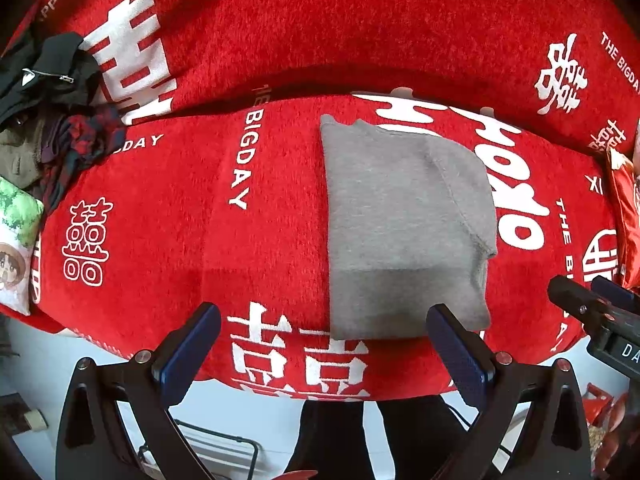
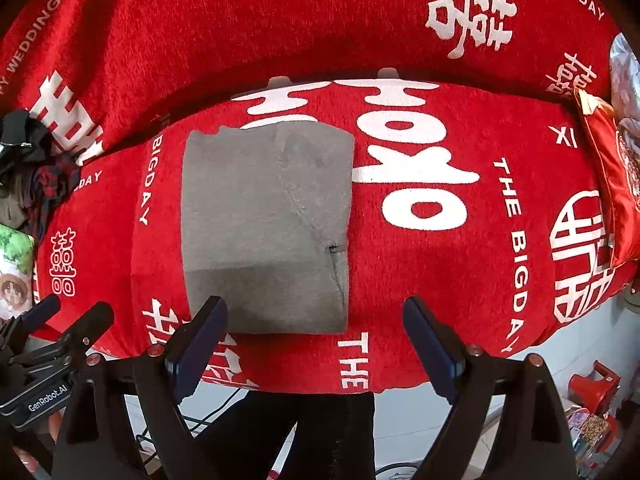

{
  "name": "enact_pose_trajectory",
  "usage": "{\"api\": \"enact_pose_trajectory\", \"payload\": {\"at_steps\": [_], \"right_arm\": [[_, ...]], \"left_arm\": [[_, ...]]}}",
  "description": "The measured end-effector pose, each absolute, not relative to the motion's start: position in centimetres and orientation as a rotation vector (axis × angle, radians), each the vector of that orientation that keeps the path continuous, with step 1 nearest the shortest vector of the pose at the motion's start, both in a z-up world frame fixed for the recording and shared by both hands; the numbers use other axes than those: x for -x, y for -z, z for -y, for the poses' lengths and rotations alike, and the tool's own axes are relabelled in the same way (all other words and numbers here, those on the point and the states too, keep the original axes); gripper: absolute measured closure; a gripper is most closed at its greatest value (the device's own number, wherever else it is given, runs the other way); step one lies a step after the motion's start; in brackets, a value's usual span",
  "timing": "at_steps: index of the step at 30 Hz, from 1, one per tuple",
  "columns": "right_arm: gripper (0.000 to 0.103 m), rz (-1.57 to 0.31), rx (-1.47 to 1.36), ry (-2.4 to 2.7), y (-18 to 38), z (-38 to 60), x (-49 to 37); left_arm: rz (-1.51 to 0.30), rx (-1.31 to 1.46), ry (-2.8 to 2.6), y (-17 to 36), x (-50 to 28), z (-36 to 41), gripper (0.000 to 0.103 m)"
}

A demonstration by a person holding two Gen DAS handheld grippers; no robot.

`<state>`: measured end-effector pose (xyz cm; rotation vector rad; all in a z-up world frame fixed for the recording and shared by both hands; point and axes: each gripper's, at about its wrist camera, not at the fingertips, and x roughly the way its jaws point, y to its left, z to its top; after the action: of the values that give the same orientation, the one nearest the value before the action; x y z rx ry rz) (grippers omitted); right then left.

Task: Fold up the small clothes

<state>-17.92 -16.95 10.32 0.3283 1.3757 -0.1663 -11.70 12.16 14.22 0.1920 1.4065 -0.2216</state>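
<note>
A grey knit garment (image 1: 404,224) lies folded into a flat rectangle on the red printed sofa cover (image 1: 256,240); it also shows in the right wrist view (image 2: 264,224). My left gripper (image 1: 324,320) is open and empty, held above the sofa's front edge, its right fingertip (image 1: 440,316) over the garment's near edge. My right gripper (image 2: 316,312) is open and empty, its left fingertip (image 2: 216,308) over the garment's near left corner. Each gripper shows at the edge of the other's view, the right one (image 1: 580,300) and the left one (image 2: 68,320).
A pile of dark clothes (image 1: 52,96) lies at the sofa's left end, also in the right wrist view (image 2: 32,168). A printed cushion (image 1: 16,240) sits below it. A red cushion (image 2: 612,176) stands at the right end. The floor (image 1: 248,420) lies in front.
</note>
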Motion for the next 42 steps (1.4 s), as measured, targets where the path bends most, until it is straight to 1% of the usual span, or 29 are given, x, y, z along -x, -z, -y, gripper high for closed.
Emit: {"api": "enact_pose_trajectory", "payload": {"at_steps": [13, 42], "right_arm": [[0.012, -1.358, -0.254, 0.184, -11.0, 16.1, 17.8], [0.012, -1.346, -0.231, 0.187, -11.6, 15.4, 17.6]], "left_arm": [[-1.412, -0.222, 0.256, -14.4, 11.7, -11.7, 0.0], [-1.407, -0.261, 0.24, -14.6, 11.5, -12.1, 0.0]]}}
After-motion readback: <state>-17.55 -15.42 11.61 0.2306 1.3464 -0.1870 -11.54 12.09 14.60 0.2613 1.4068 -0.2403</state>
